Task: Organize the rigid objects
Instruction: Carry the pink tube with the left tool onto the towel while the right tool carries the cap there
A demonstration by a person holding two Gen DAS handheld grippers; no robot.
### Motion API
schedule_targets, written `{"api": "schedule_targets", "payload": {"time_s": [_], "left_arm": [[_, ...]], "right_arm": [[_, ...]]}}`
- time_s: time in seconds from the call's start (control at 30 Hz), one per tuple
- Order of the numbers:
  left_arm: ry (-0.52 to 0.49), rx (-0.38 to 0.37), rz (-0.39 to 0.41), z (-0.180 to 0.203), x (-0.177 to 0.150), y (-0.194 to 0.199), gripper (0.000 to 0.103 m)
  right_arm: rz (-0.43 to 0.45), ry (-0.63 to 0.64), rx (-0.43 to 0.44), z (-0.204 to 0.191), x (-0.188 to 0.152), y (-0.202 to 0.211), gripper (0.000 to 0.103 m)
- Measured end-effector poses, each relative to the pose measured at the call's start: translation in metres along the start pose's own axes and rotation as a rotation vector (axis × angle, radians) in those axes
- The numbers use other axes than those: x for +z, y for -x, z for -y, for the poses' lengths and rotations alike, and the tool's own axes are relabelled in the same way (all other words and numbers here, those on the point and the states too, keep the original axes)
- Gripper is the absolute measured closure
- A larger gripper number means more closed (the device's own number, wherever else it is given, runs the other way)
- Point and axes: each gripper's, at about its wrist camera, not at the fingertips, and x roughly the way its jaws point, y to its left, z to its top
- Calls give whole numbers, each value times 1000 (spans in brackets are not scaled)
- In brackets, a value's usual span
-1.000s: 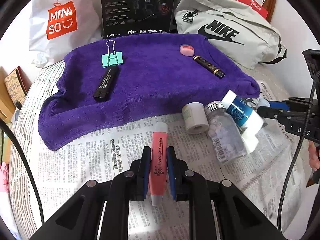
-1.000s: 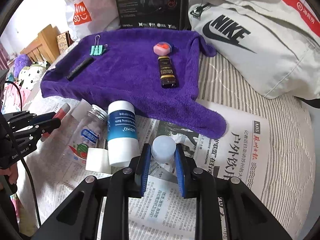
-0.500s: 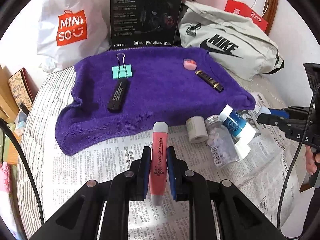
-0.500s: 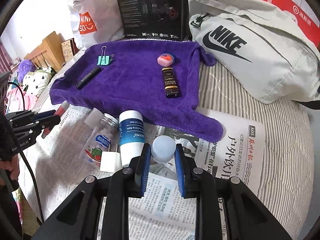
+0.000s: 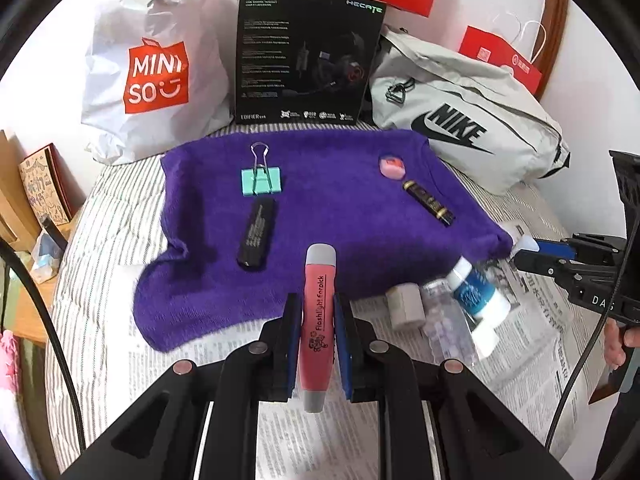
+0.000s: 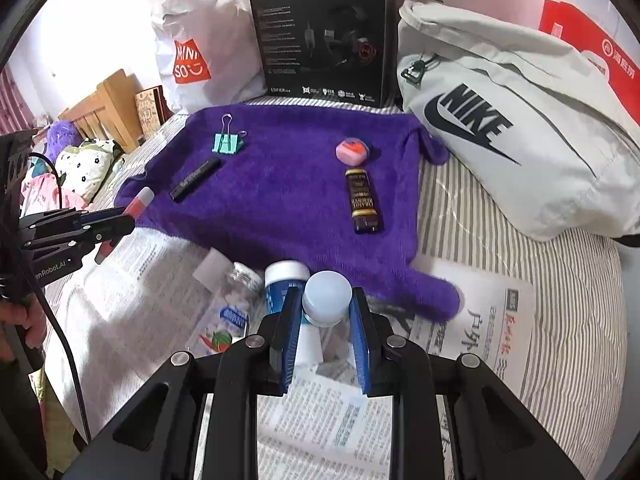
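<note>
My left gripper [image 5: 317, 312] is shut on a pink flashlight earpick [image 5: 318, 312] with grey ends, held above the newspaper near the front edge of the purple towel [image 5: 328, 208]. My right gripper [image 6: 325, 312] is shut on a small pale blue jar [image 6: 326, 298], lifted over the newspaper. On the towel lie a teal binder clip [image 5: 262, 180], a black stick [image 5: 258, 236], a pink round case [image 5: 392, 166] and a black-and-gold tube [image 5: 429, 202]. The right gripper [image 5: 528, 250] also shows in the left wrist view, at the right edge.
On the newspaper [image 6: 328, 420] lie a blue-and-white bottle [image 5: 478, 298], a clear bottle [image 5: 444, 320] and a small white roll [image 5: 406, 306]. Behind the towel stand a white shopping bag [image 5: 156, 64], a black box [image 5: 304, 56] and a grey Nike bag [image 6: 504, 120].
Both grippers have risen with their objects, the earpick and the jar, so the towel and the bottles look farther away. The things on the towel have not moved.
</note>
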Motion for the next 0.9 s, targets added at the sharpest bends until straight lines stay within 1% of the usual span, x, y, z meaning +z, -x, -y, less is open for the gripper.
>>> {"api": "schedule_targets", "payload": {"time_s": [0.17, 0.4, 0.63, 0.9], "left_arm": [[-2, 12, 4, -6, 15, -8, 87], [5, 11, -6, -13, 33, -28, 87], [13, 2, -33, -16, 45, -58, 87], [8, 8, -65, -15, 52, -87, 87]], "right_arm": [[9, -4, 12, 4, 15, -6, 79], [2, 1, 9, 10, 38, -28, 79], [-29, -2, 26, 11, 55, -60, 79], [-85, 29, 26, 5, 59, -93, 79]]}}
